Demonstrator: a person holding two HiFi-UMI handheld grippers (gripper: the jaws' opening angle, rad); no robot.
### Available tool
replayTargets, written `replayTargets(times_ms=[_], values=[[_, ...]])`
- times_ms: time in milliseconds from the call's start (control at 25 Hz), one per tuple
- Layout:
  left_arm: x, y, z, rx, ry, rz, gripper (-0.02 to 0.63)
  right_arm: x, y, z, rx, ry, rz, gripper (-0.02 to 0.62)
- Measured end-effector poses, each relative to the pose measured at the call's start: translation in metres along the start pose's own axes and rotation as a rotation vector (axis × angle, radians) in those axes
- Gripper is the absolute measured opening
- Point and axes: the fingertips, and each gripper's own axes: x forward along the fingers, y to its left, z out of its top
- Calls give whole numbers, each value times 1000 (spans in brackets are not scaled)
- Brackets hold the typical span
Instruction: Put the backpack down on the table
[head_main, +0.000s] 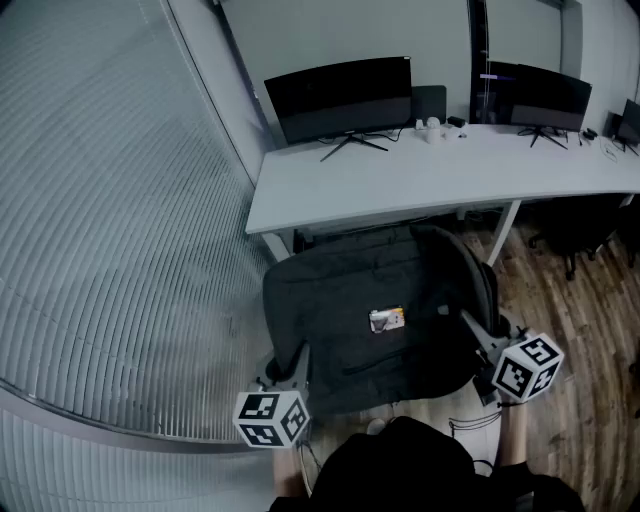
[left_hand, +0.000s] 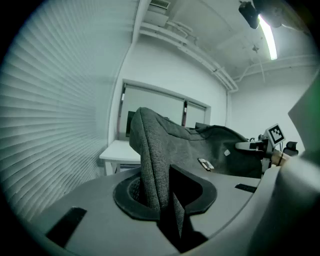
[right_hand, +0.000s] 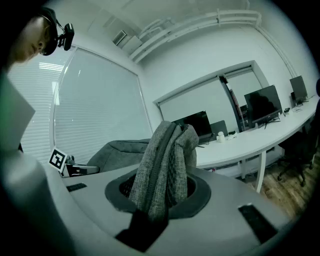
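Here, grey backpack (head_main: 360, 330) held up near white table (head_main: 420, 180), its fabric pinched by left gripper (head_main: 296, 362), by right gripper (head_main: 478, 333).

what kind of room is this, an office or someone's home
Most likely an office: a long white table carries several monitors side by side, slatted blinds cover the big window on the left, and the floor is wood plank.

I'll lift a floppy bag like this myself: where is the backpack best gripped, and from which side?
Pinch a fold of fabric at each side edge, coming from the near end. The backpack is soft and wide, so one grip would likely let it sag; the left gripper and right gripper hold it so.
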Motion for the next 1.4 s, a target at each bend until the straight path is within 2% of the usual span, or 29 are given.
replayTargets(times_ms=[720, 1080, 1400], values=[[3, -5, -10, -17, 9, 18, 86, 1, -10, -8, 14, 24, 2, 101], [-5, -21, -16, -42, 42, 79, 86, -2, -22, -10, 30, 73, 38, 101], [18, -2, -7, -77, 45, 99, 86, 34, -32, 2, 27, 88, 52, 101]])
